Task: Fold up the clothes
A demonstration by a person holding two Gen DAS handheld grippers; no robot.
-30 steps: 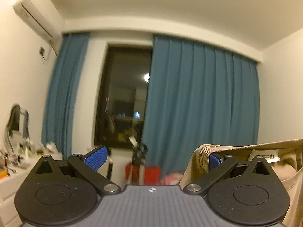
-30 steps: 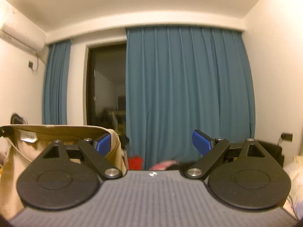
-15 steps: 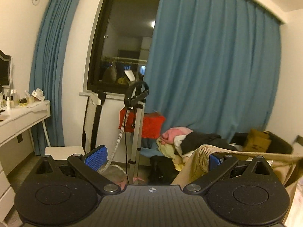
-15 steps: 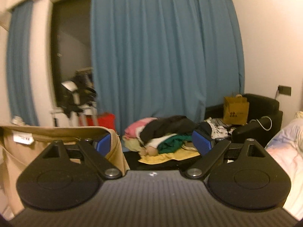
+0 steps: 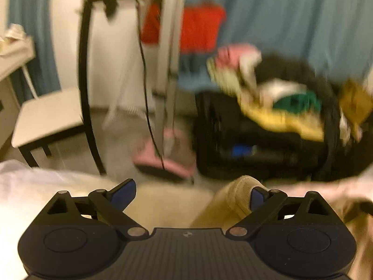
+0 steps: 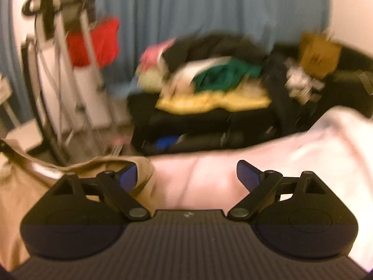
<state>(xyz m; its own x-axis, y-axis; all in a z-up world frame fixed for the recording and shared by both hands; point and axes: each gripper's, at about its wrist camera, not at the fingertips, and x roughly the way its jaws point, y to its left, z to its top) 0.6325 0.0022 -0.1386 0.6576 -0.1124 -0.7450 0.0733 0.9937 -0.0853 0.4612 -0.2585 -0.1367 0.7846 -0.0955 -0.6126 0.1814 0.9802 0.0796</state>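
A beige garment [image 5: 230, 203] with a ribbed edge hangs over the right finger of my left gripper [image 5: 190, 190], whose jaws stand wide apart. In the right wrist view the same beige garment [image 6: 35, 186] stretches off to the left and drapes over the left finger of my right gripper [image 6: 187, 172], which is also open. Nothing is pinched between either pair of pads; the cloth is only hooked on one finger of each. Both grippers hover just above a bed with a pale sheet [image 6: 303, 144]. Both views are motion-blurred.
Beyond the bed edge a black bag [image 5: 244, 144] carries a pile of mixed clothes [image 6: 214, 86]. A garment steamer stand [image 5: 167, 58], pink slippers [image 5: 163, 161] and a white stool [image 5: 46, 116] stand on the floor at left. A brown paper bag [image 6: 319, 53] sits far right before blue curtains [image 6: 186, 4].
Both views have swung down from the ceiling and curtains to the floor and bed. The beige garment has come down with the grippers, still draped on the same fingers.
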